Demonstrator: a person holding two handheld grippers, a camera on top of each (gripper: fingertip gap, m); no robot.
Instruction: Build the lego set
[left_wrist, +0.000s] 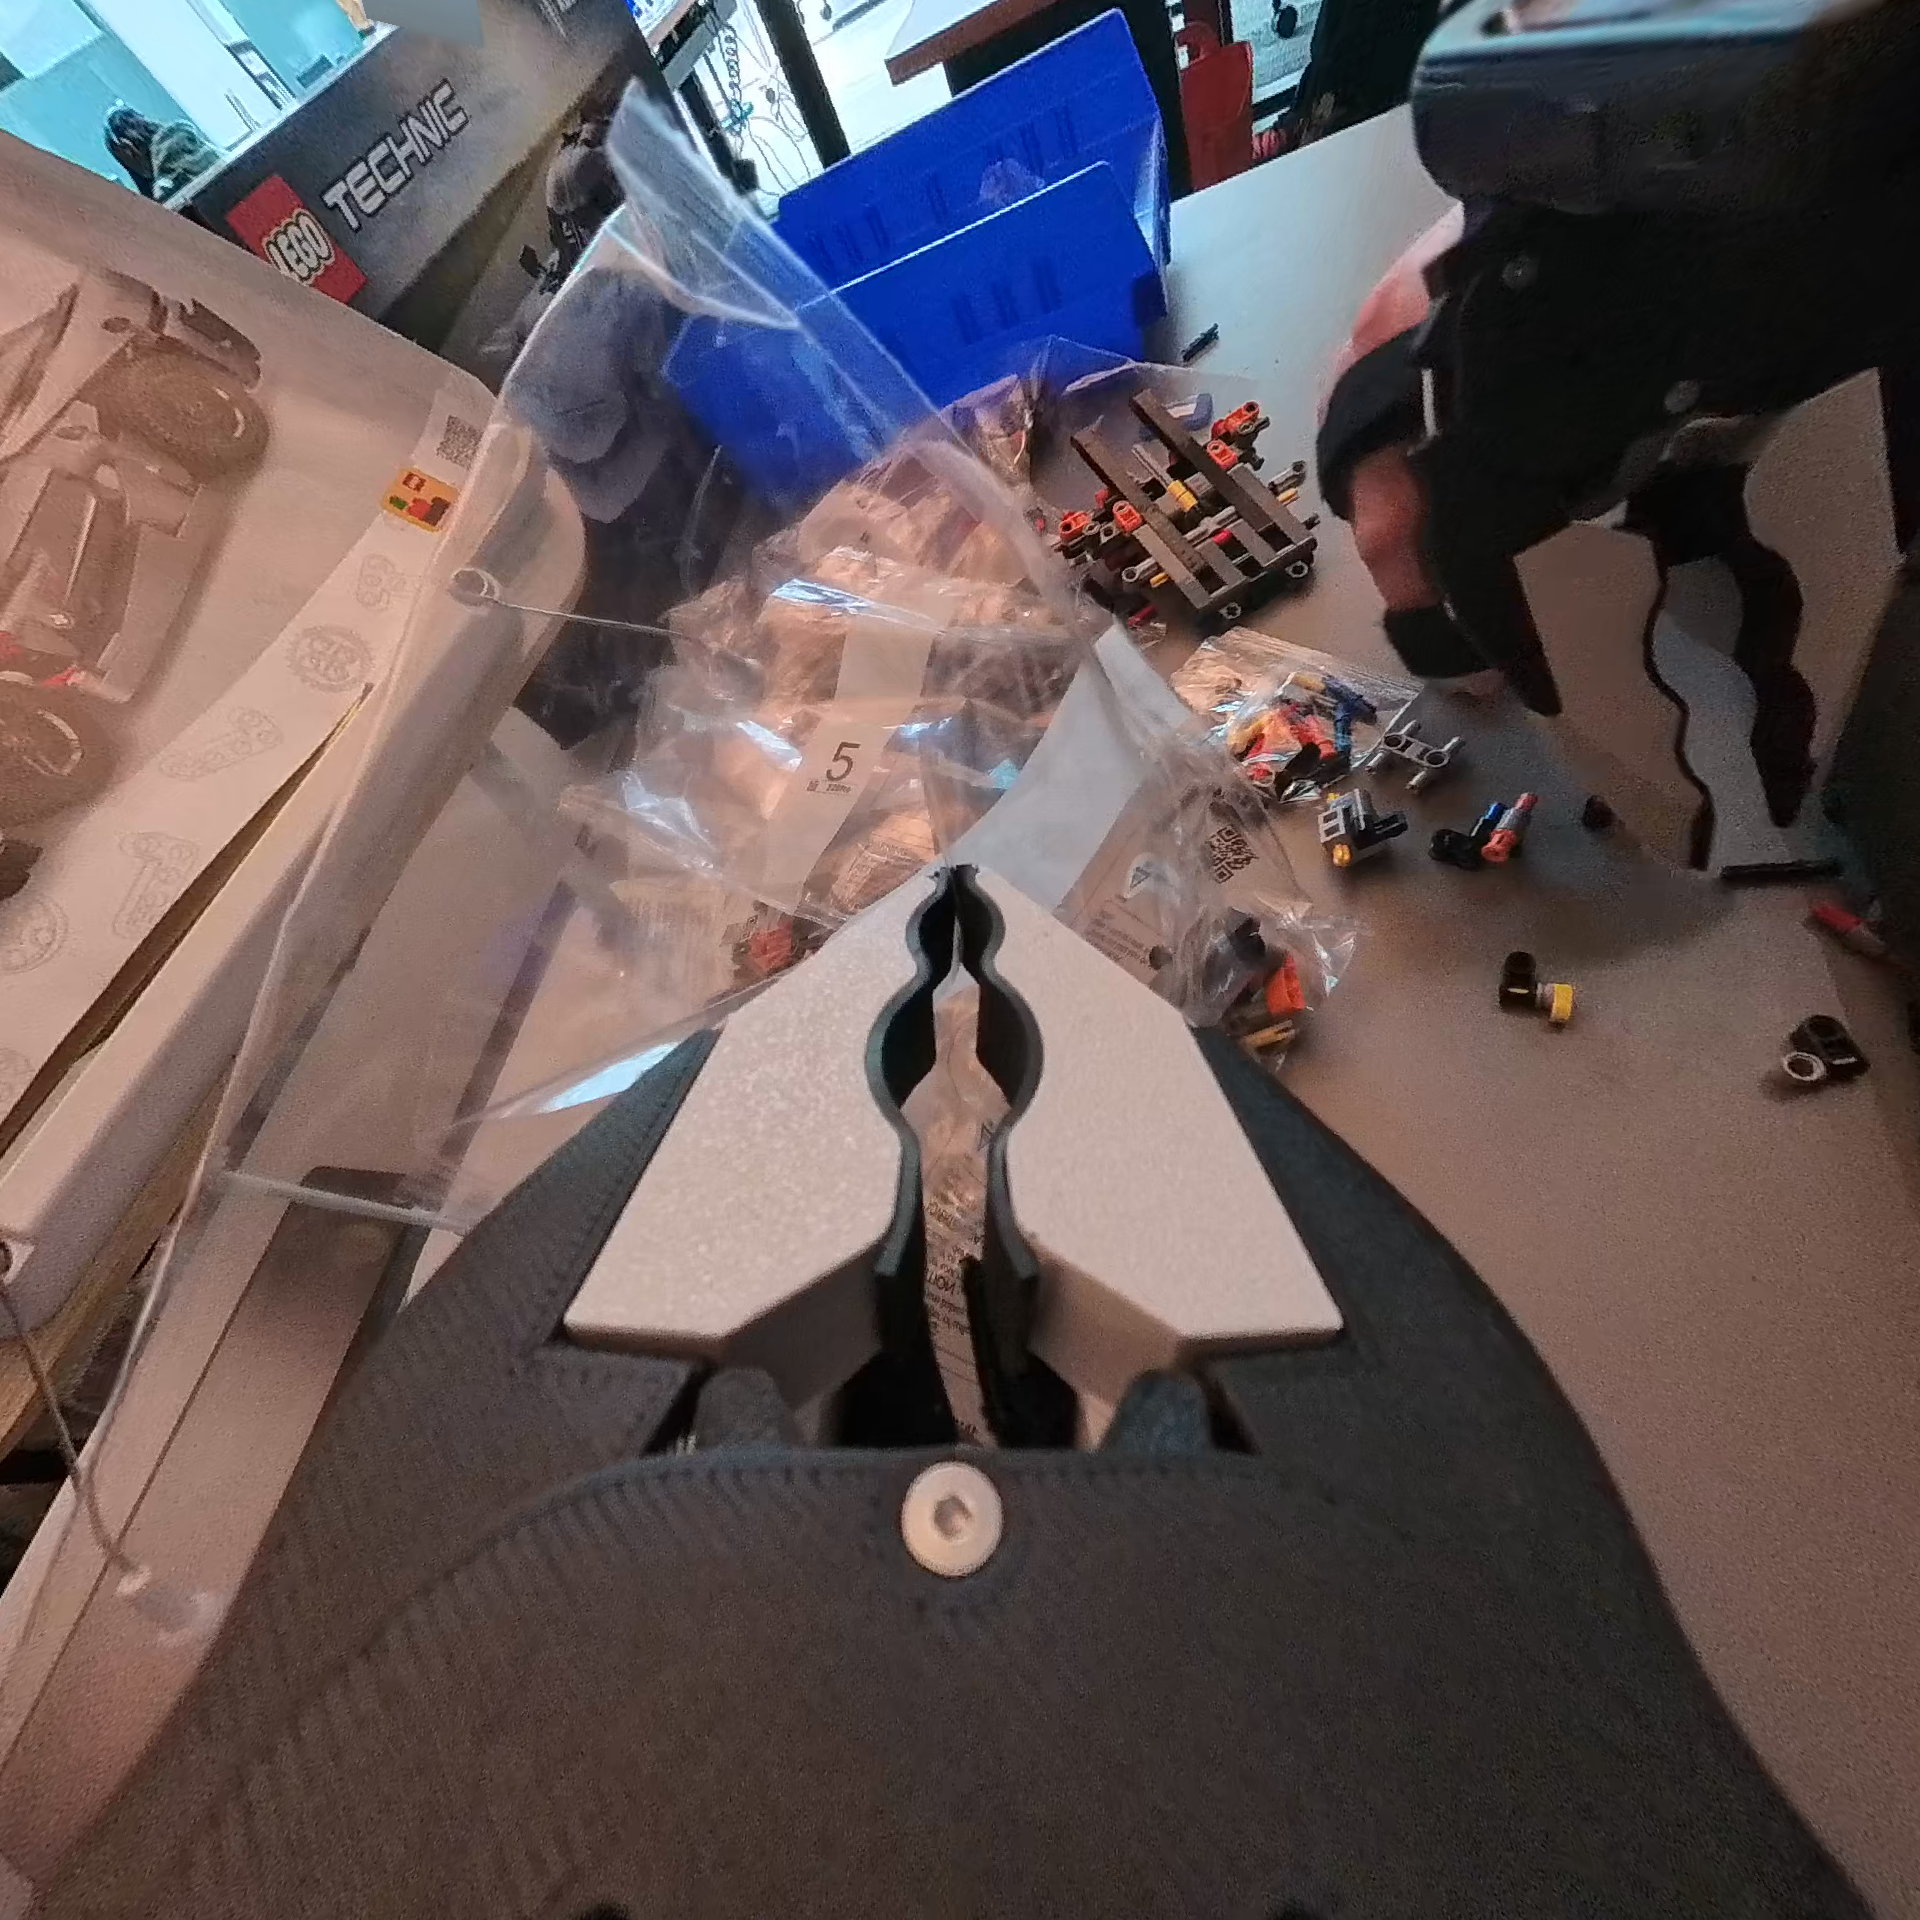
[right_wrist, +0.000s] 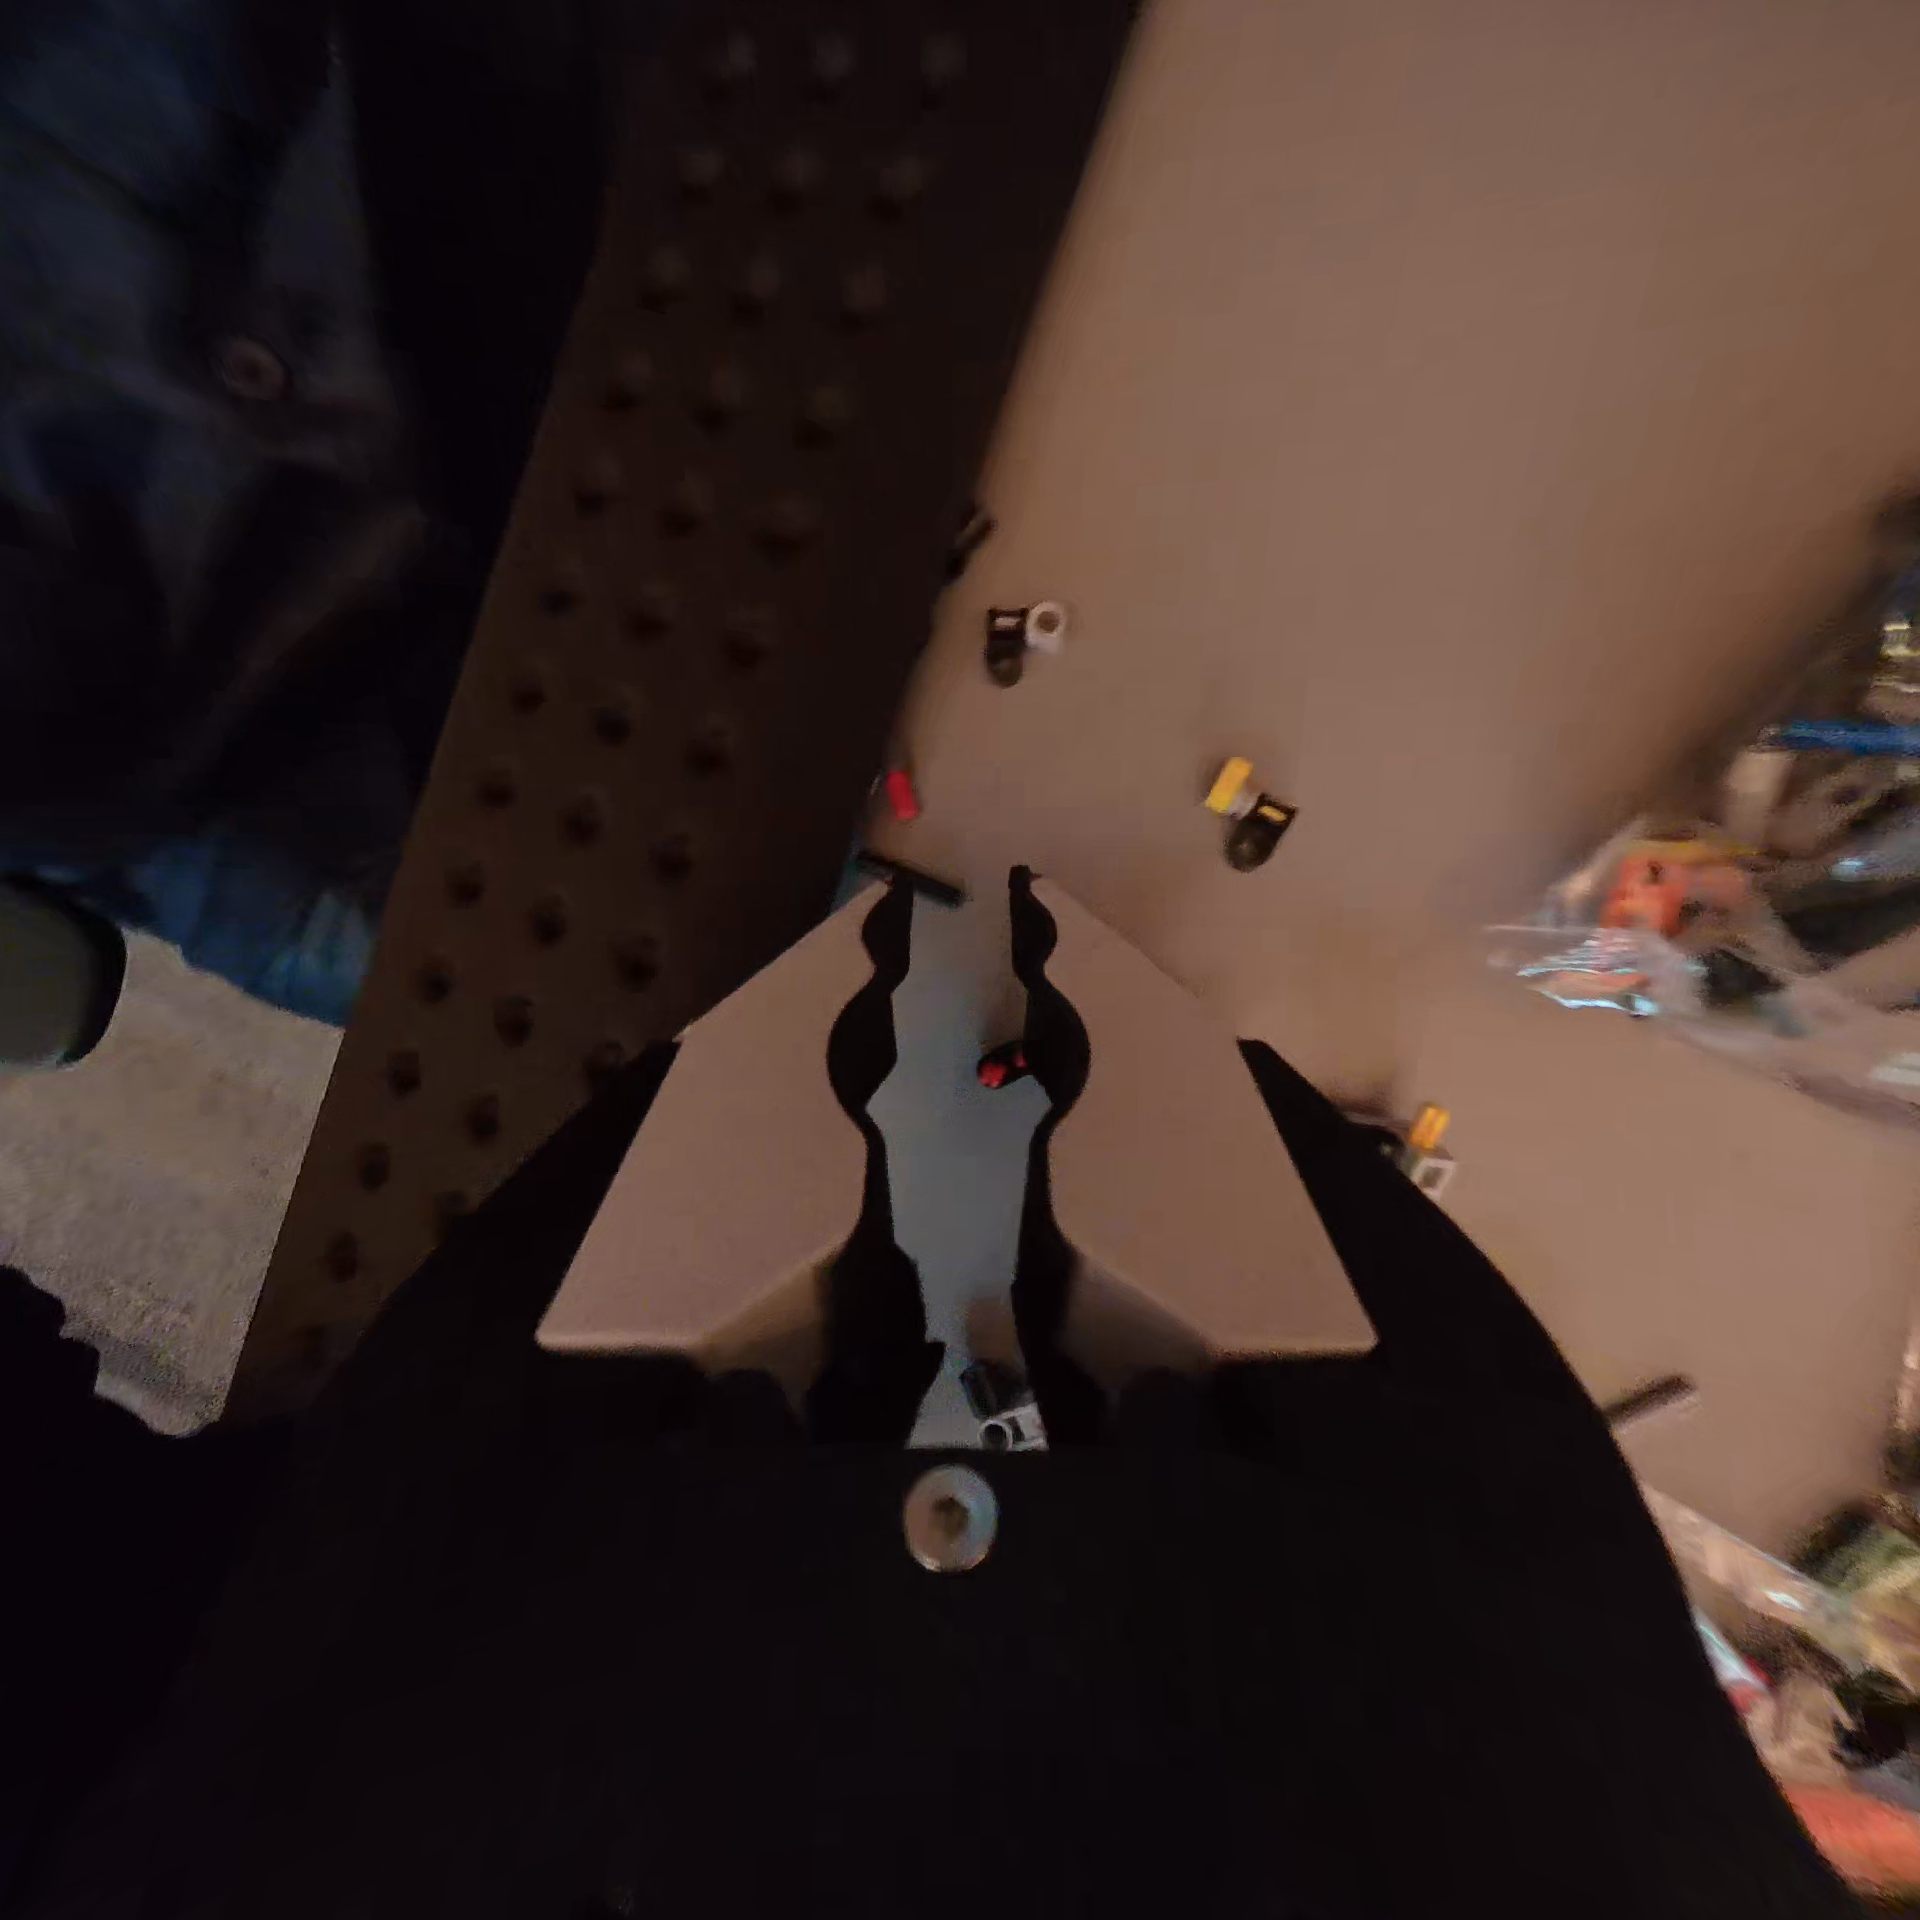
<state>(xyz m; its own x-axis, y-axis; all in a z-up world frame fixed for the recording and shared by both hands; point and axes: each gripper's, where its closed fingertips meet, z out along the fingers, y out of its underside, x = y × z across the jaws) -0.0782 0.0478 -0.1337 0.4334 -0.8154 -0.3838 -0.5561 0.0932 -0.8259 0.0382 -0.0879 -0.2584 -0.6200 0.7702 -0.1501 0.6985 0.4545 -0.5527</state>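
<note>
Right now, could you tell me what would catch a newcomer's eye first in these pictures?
The left gripper is shut on a big clear plastic bag lifted at centre. Behind it stand blue bins; to their right a half-built dark frame lies on the table, where the open right gripper hovers over loose pieces.

A clear plastic bag (left_wrist: 790, 665) is pinched between the closed jaws of the left gripper (left_wrist: 958, 883). A dark Technic frame (left_wrist: 1195, 509) and loose pieces (left_wrist: 1475, 831) are seen ahead to its right on the table (left_wrist: 1558, 1195).

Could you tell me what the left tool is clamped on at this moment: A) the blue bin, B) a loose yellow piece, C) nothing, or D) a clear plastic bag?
D: in the left wrist view the left tool is shut, with the film of the clear plastic bag pinched between its fingers.
</note>
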